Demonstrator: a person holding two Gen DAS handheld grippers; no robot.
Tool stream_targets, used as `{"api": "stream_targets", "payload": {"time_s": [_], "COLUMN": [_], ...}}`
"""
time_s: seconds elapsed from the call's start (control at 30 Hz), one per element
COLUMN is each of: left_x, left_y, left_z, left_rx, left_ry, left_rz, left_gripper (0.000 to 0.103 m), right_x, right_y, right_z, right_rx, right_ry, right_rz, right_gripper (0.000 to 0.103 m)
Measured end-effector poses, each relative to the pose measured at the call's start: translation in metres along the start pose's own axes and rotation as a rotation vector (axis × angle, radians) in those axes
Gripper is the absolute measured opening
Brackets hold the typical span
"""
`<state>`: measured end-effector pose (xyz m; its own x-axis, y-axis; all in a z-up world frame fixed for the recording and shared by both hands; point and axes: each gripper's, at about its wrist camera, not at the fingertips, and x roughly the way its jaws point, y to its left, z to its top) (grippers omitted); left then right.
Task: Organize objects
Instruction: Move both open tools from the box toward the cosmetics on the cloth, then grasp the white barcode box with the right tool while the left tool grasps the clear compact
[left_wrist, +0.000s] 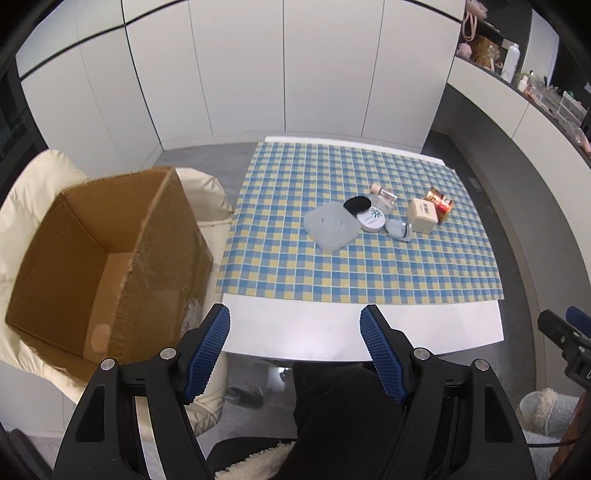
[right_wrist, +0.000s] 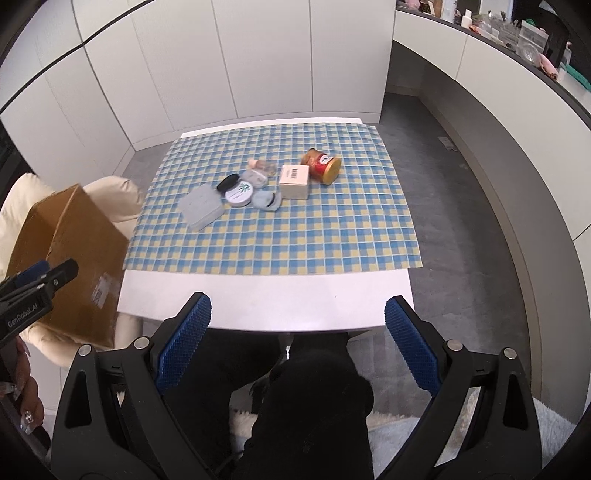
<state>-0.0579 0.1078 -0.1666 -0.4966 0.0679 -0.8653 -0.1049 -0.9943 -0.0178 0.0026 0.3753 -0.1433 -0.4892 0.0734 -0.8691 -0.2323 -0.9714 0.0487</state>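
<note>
A cluster of small items lies on the blue-and-yellow checked cloth (left_wrist: 332, 266): a frosted square lid (left_wrist: 331, 226), a round white tin (left_wrist: 372, 218) with a black disc (left_wrist: 357, 205) behind it, a cream box (left_wrist: 423, 215), a red can on its side (right_wrist: 322, 165) and a small glass bottle (left_wrist: 384, 195). My left gripper (left_wrist: 295, 321) hangs open over the table's near white edge, nothing between its blue pads. My right gripper (right_wrist: 297, 309) is also open and empty, short of the cloth. An open, empty cardboard box (left_wrist: 110, 254) stands to the left.
The cardboard box rests on a cream cushioned chair (left_wrist: 33, 184) beside the white table (left_wrist: 332, 332). A person's dark-clad legs (right_wrist: 314, 406) show under the near table edge. White cabinets (left_wrist: 258, 74) line the back; a cluttered counter (left_wrist: 535, 85) curves along the right.
</note>
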Motion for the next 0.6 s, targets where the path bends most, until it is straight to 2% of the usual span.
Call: {"api": "stream_targets", "payload": {"time_s": [0.23, 0.47, 0.6], "left_x": [0.04, 0.093, 0.129], "left_y": [-0.002, -0.025, -0.033], "left_z": [0.014, 0.038, 0.051], "left_rx": [-0.035, -0.003, -0.048], "left_ry": [0.031, 0.033, 0.105], "left_rz": [-0.003, 0.017, -0.04], "left_gripper": [0.074, 0.074, 0.074], "right_x": [0.044, 0.093, 0.128], "right_y": [-0.016, -0.028, -0.034], "right_z": [0.013, 0.03, 0.048], "right_rx": [0.01, -0.002, 0.017], "right_ry": [0.024, 0.024, 0.058], "right_rz": [0.004, 0.014, 0.007], "right_gripper": [0.097, 0.097, 0.097]}}
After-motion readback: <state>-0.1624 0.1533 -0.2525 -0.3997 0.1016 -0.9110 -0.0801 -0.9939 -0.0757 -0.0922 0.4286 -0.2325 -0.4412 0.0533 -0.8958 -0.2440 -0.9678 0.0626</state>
